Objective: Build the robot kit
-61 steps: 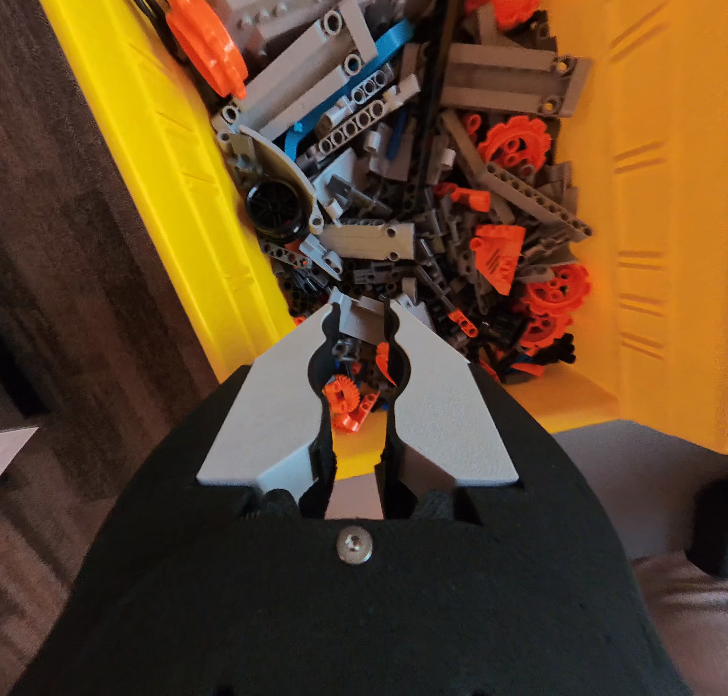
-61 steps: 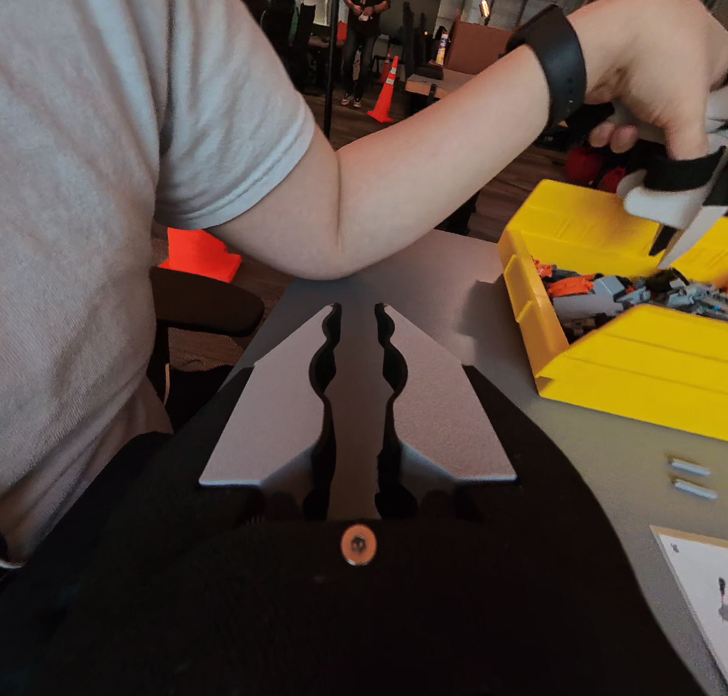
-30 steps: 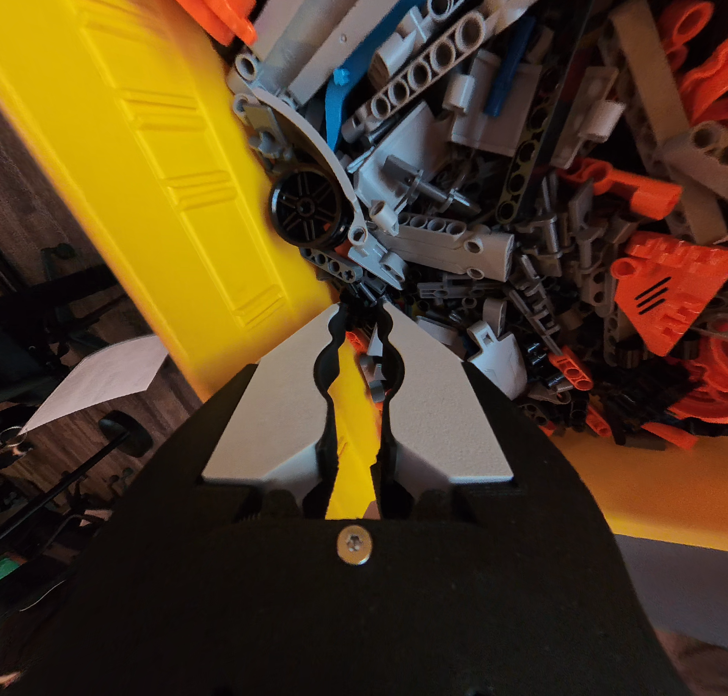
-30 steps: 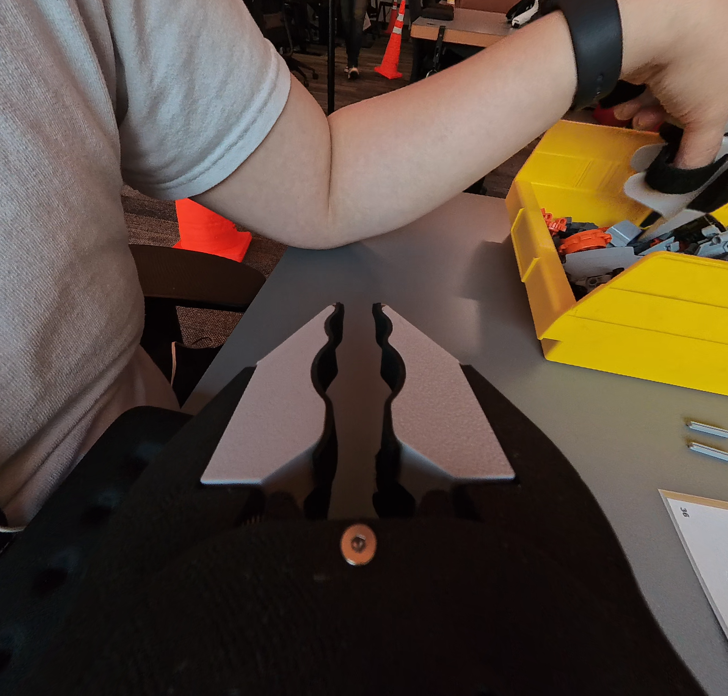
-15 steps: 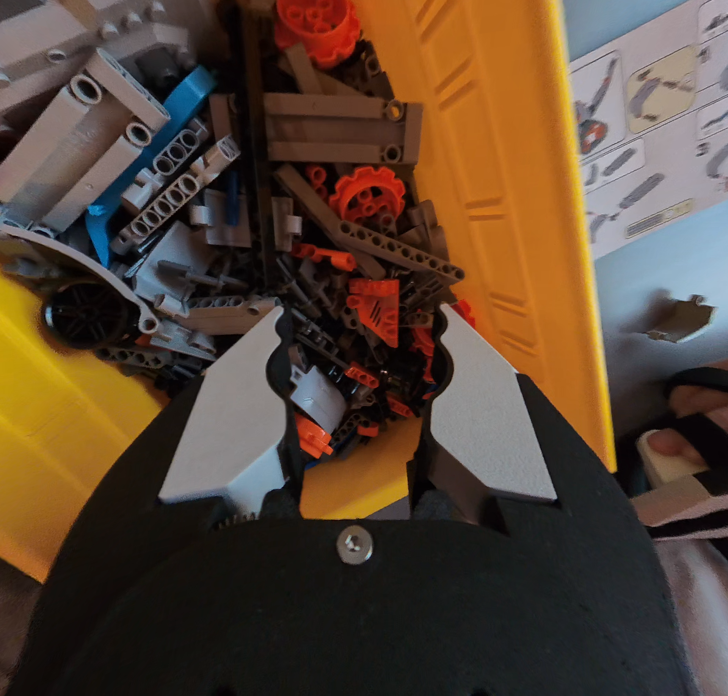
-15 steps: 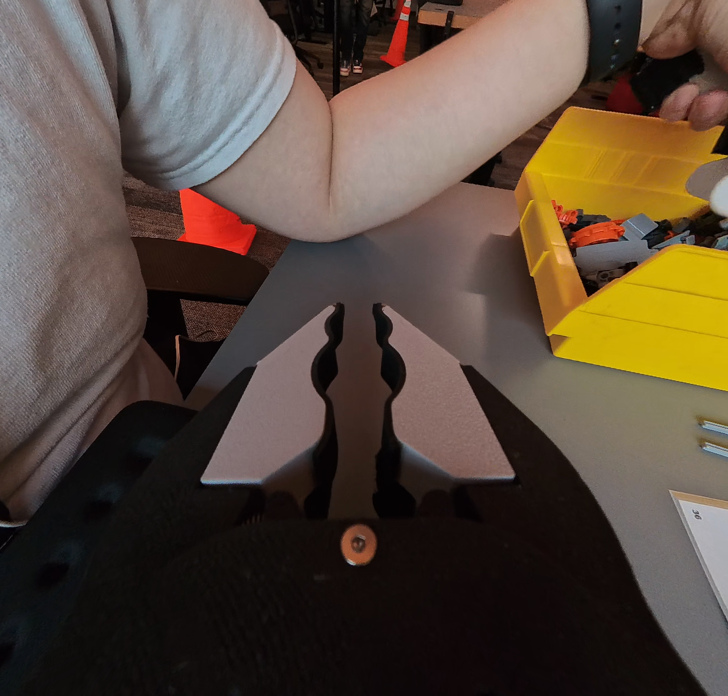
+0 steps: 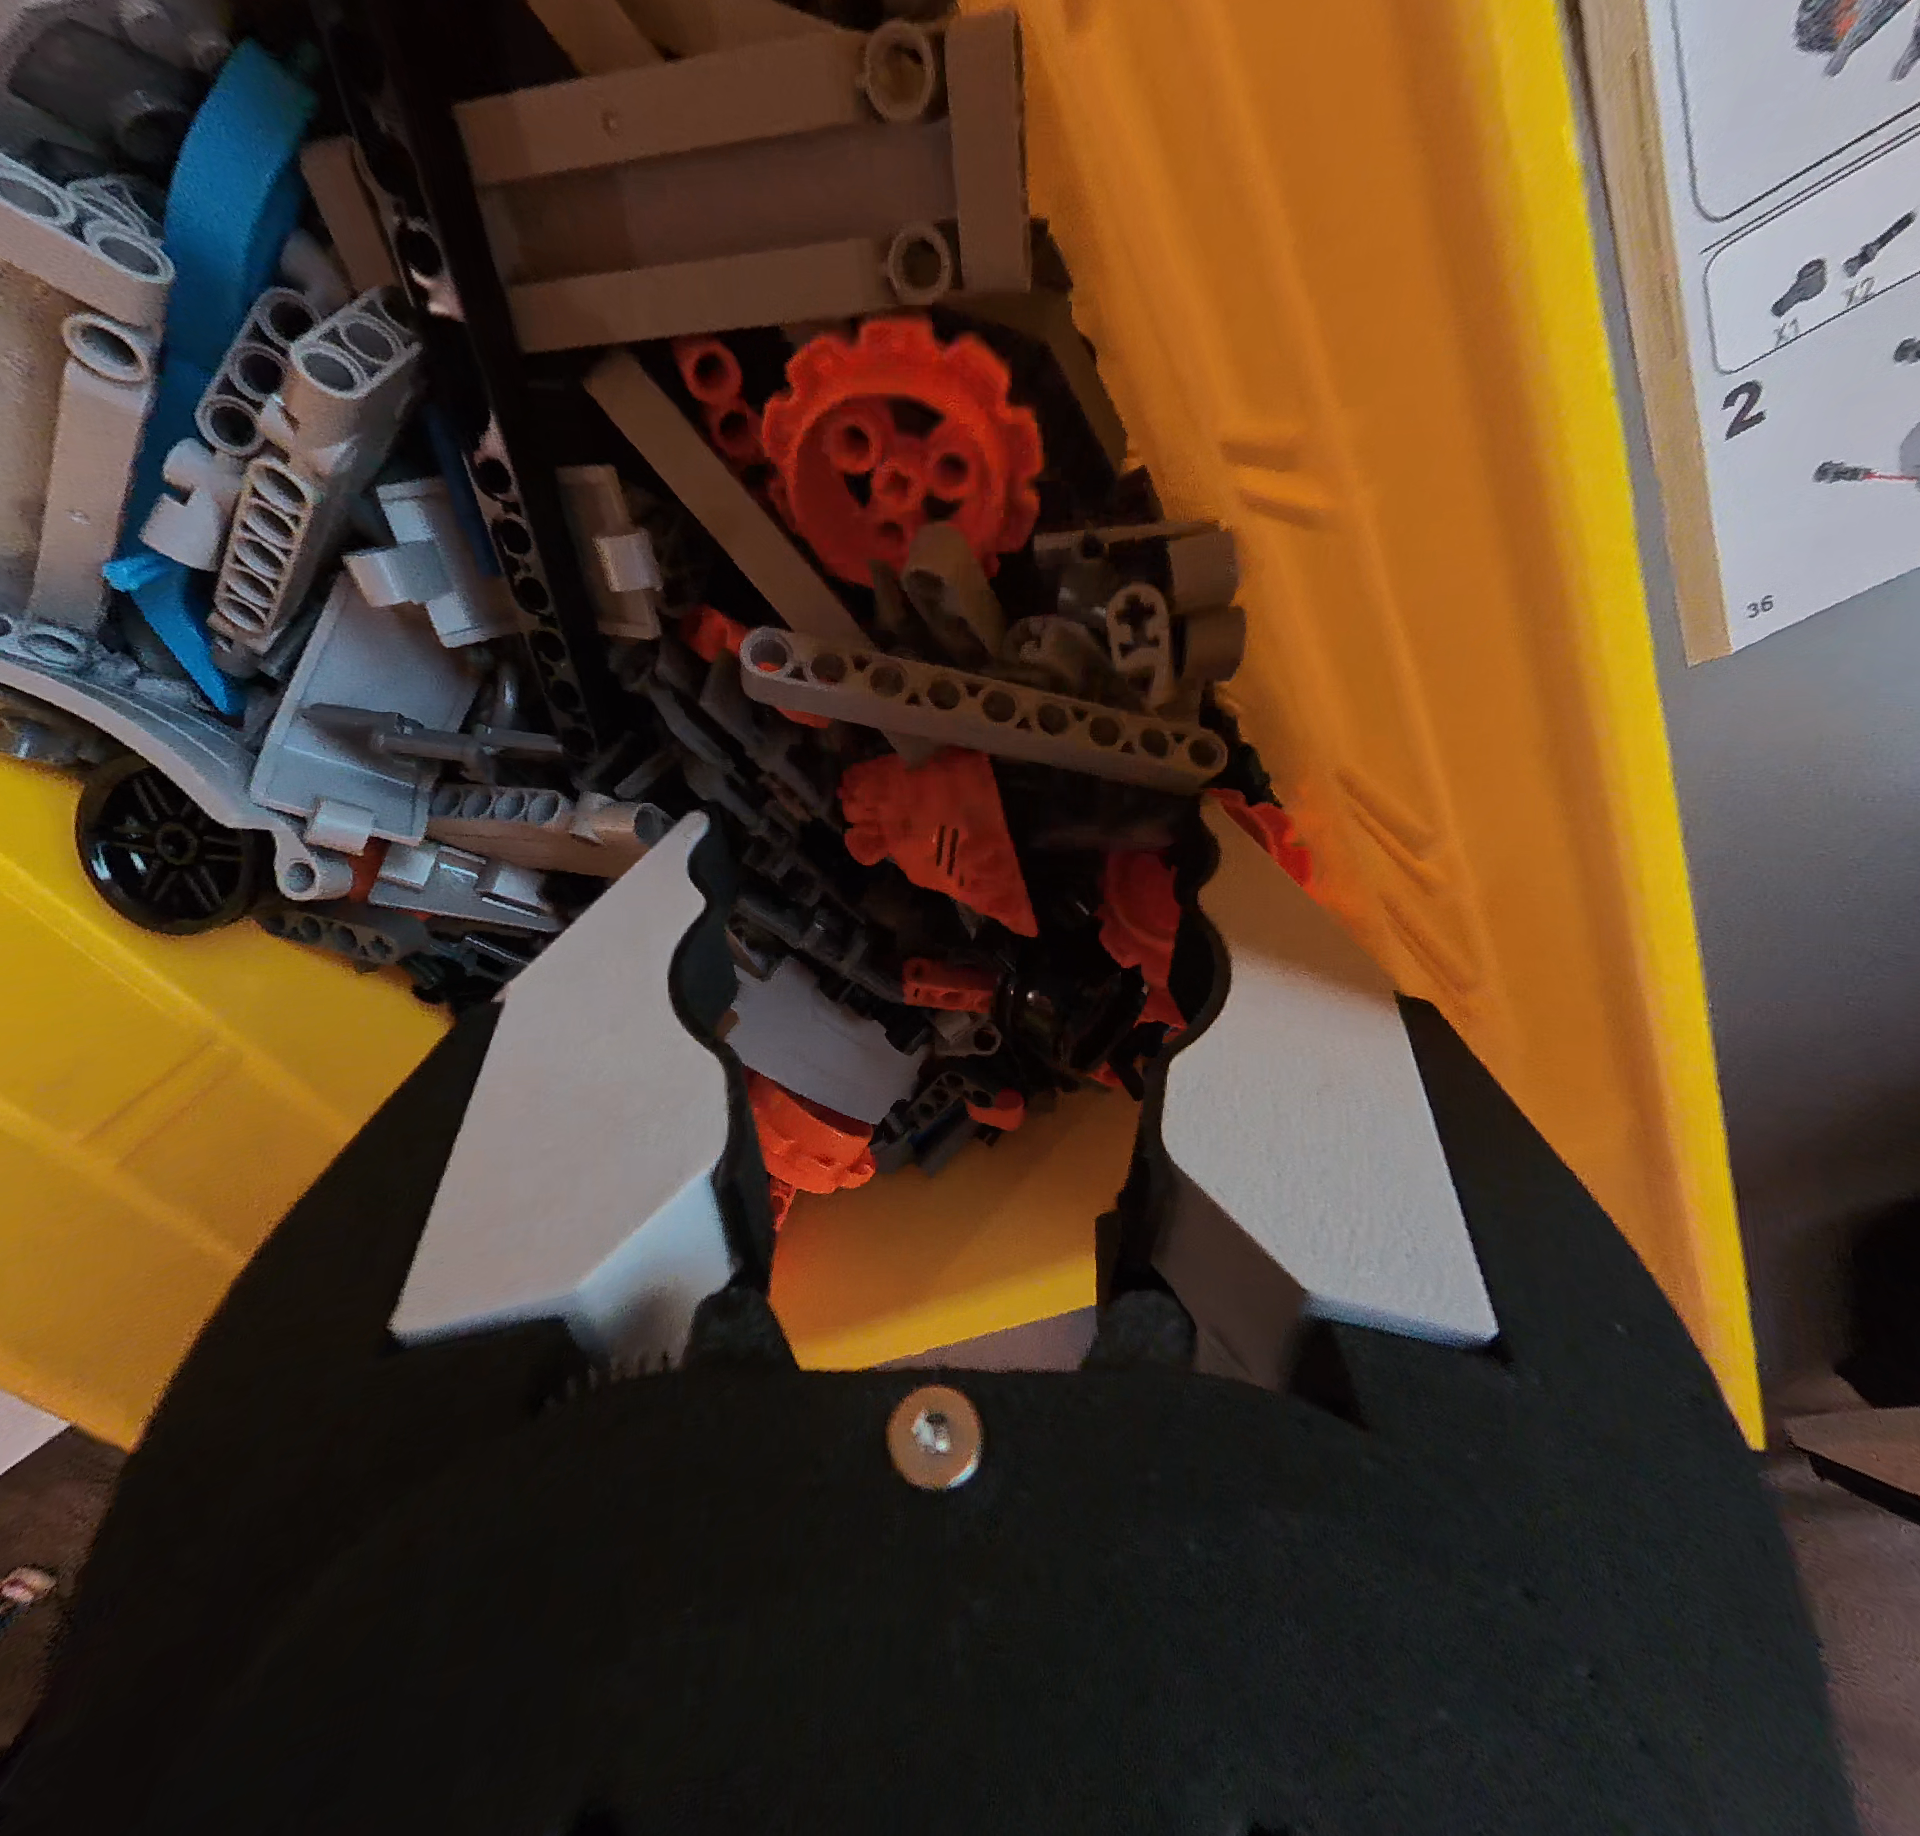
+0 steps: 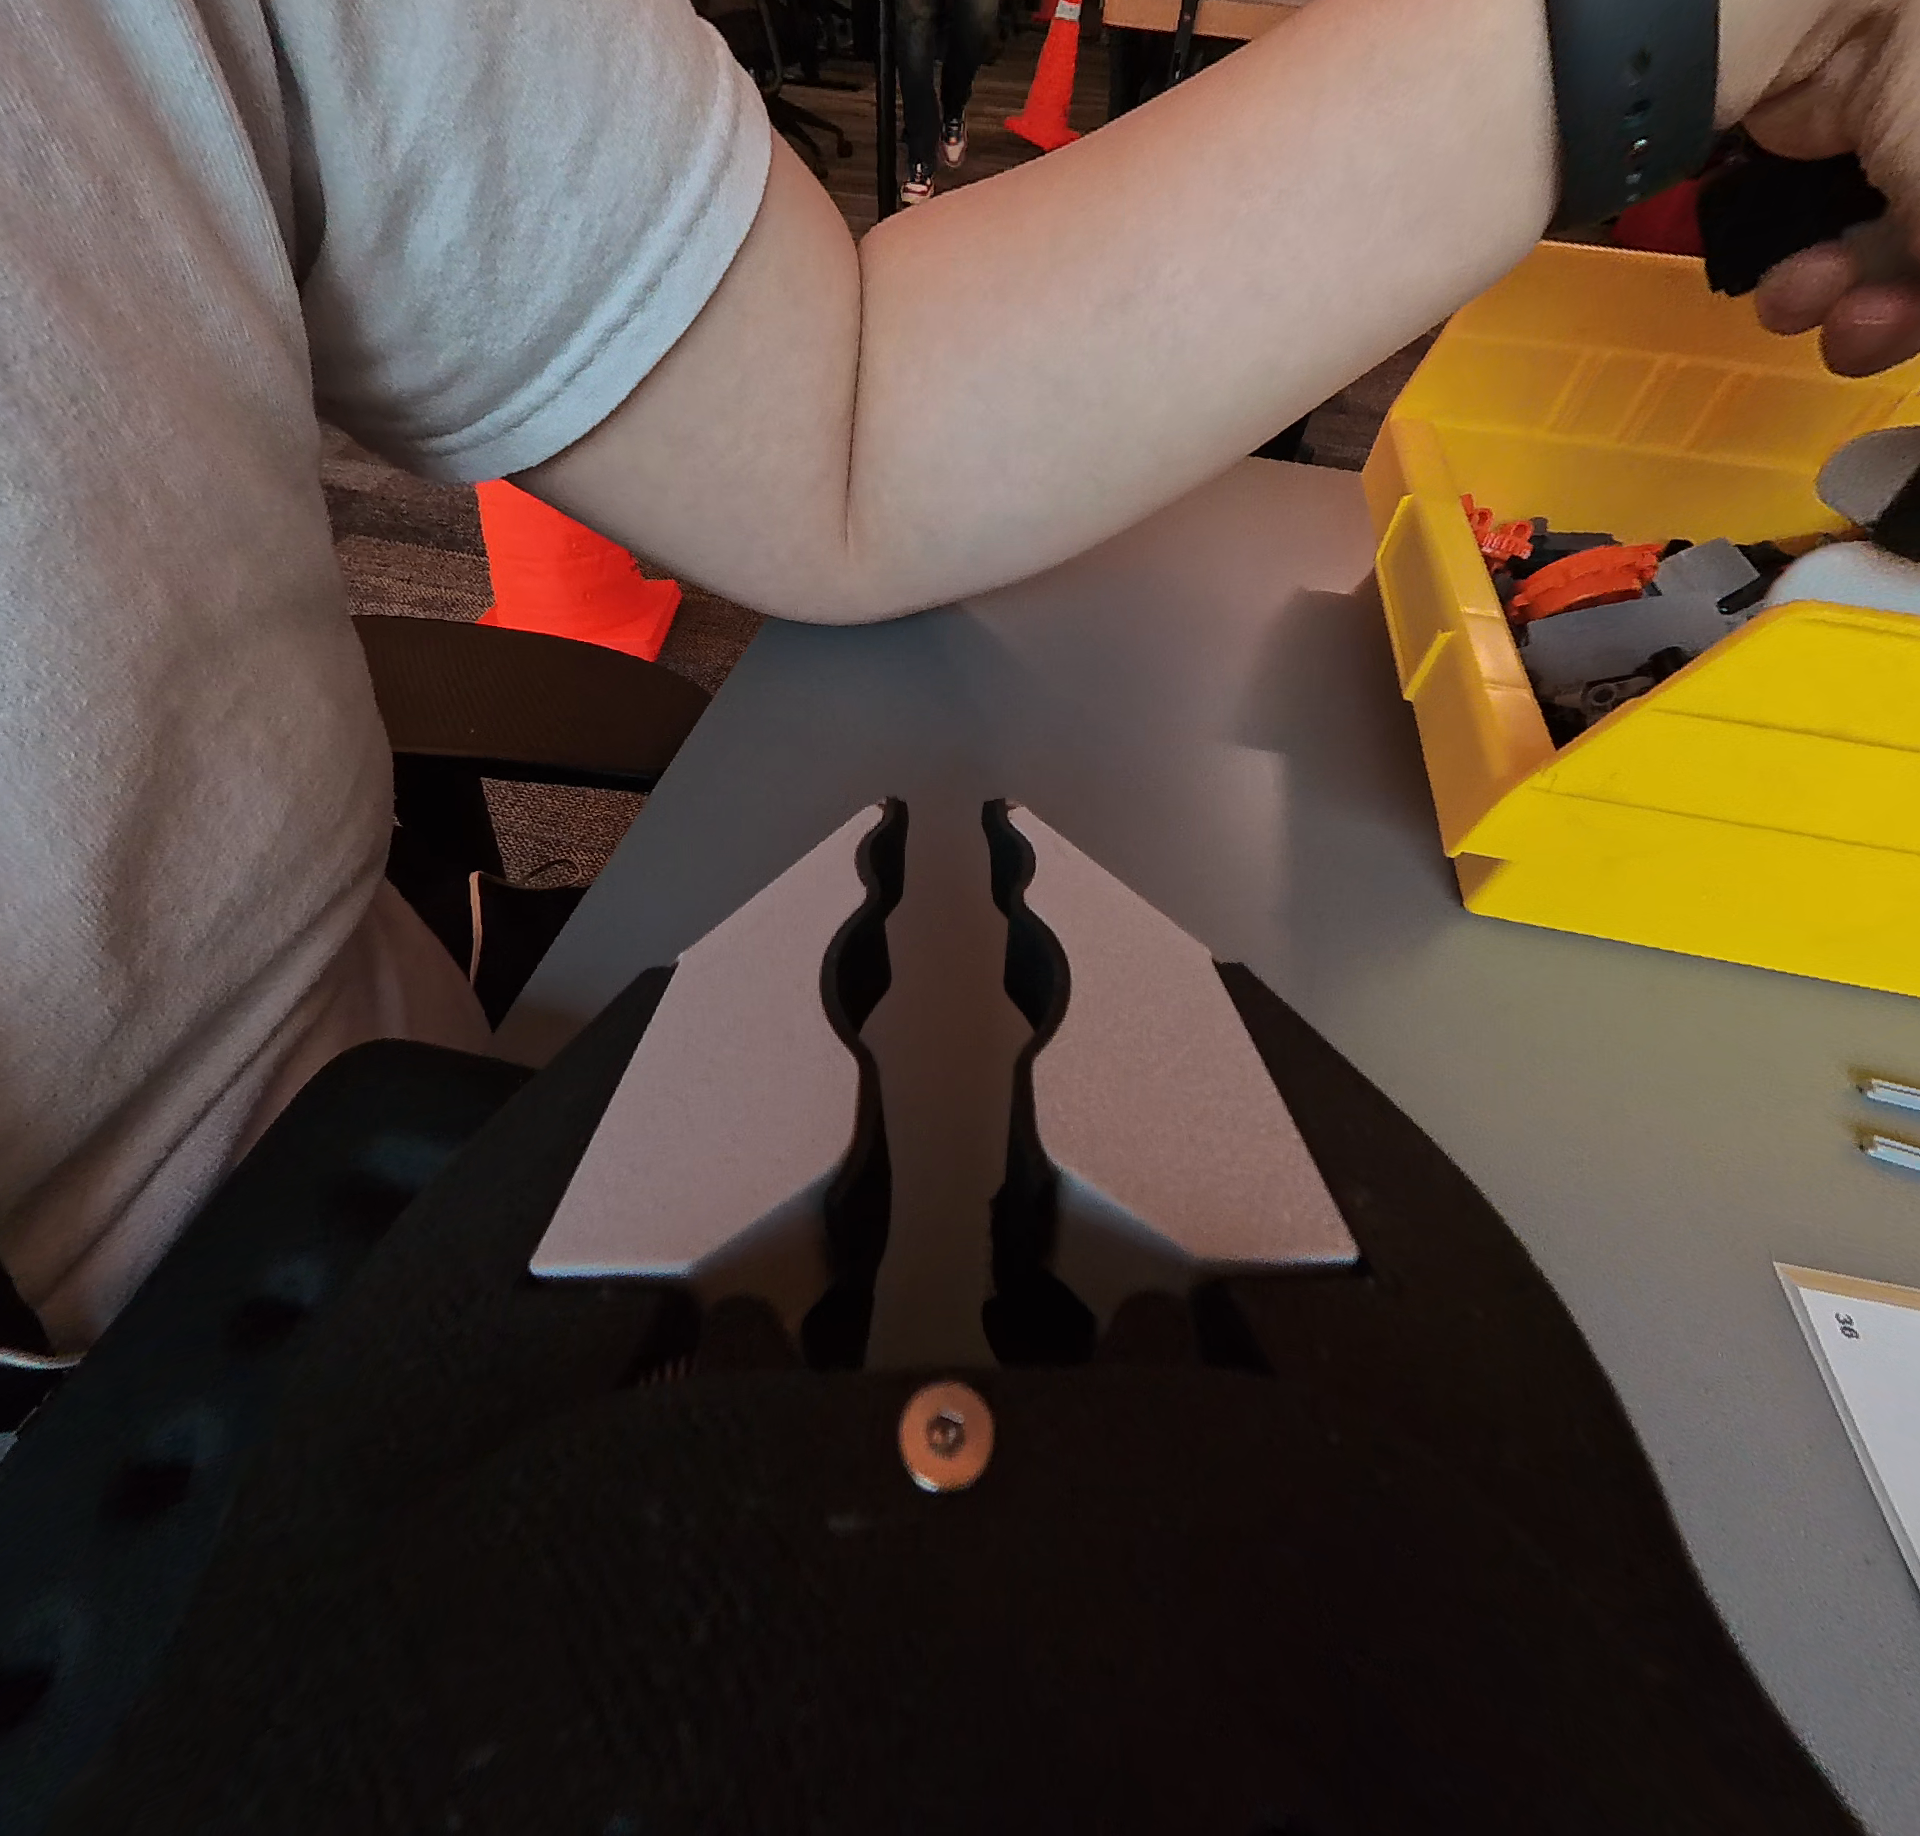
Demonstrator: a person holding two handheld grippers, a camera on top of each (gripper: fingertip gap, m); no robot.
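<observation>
My left gripper [image 7: 951, 830] is open wide and empty, reaching down into a yellow bin [image 7: 1299, 436] full of loose building parts. Between its fingertips lies an orange triangular panel [image 7: 935, 841] among small dark pins. Just beyond are a long grey holed beam [image 7: 977, 706] and an orange gear [image 7: 899, 446]. My right gripper [image 8: 942, 810] is shut to a narrow slit and holds nothing, hovering over the grey table [image 8: 1143, 695]. The bin also shows in the right wrist view [image 8: 1714, 851], at the right.
A black wheel [image 7: 166, 846] and a blue curved piece [image 7: 229, 176] lie at the bin's left. An instruction sheet [image 7: 1787, 228] lies right of the bin. The person's forearm [image 8: 1039, 384] crosses above the table. Two small grey pins [image 8: 1891, 1121] lie near a sheet [image 8: 1870, 1423]. The orange gear [image 7: 899, 446] is about 6 cm from my left fingertips.
My left gripper opened wide and swung from the bin's left wall towards its right side, then moved closer to the parts. The right gripper stayed nearly still.
</observation>
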